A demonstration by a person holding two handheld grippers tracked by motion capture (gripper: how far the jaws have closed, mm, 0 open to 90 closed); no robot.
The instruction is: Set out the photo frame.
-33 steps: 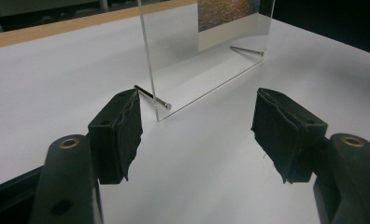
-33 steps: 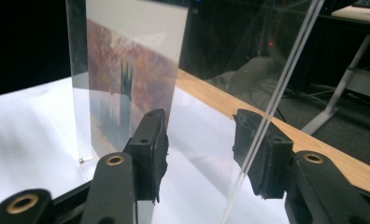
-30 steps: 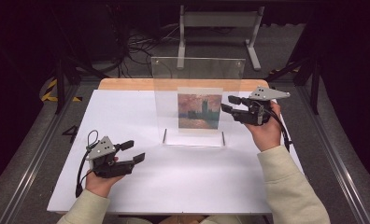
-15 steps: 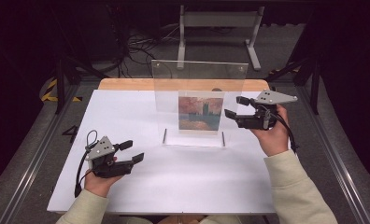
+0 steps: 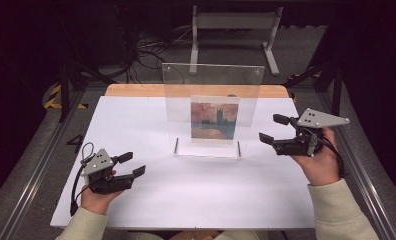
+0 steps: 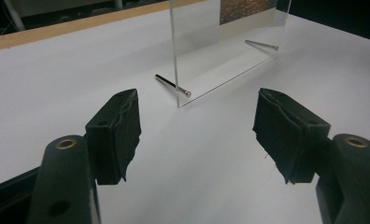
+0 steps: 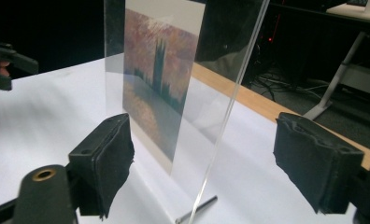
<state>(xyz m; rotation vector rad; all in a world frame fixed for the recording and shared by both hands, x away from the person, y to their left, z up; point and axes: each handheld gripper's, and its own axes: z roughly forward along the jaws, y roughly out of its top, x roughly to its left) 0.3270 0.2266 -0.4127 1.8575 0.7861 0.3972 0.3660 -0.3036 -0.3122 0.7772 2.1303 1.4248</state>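
A clear acrylic panel [image 5: 213,80] stands upright at the middle of the white table [image 5: 136,120] on thin metal pins [image 6: 173,85]. It holds a picture [image 5: 214,121] of a tower under a red sky. My right gripper [image 5: 269,128] hovers to the right of the panel, pointing at its edge. Its jaws have just been opening and nothing is between them. In the right gripper view [image 7: 211,161] the panel's edge [image 7: 230,116] rises just ahead. My left gripper [image 5: 134,163] rests open at the front left, with bare table between its pads [image 6: 202,133].
A wooden strip [image 5: 136,90] runs along the table's far edge. Behind it stand a metal frame [image 5: 233,30] and loose cables on the dark floor. Metal rails [image 5: 36,170] flank the table. The other gripper [image 7: 1,65] shows far off in the right gripper view.
My right gripper has drawn back to the right, away from the panel's right edge, and its jaws stand wider. The left gripper and the panel have stayed put.
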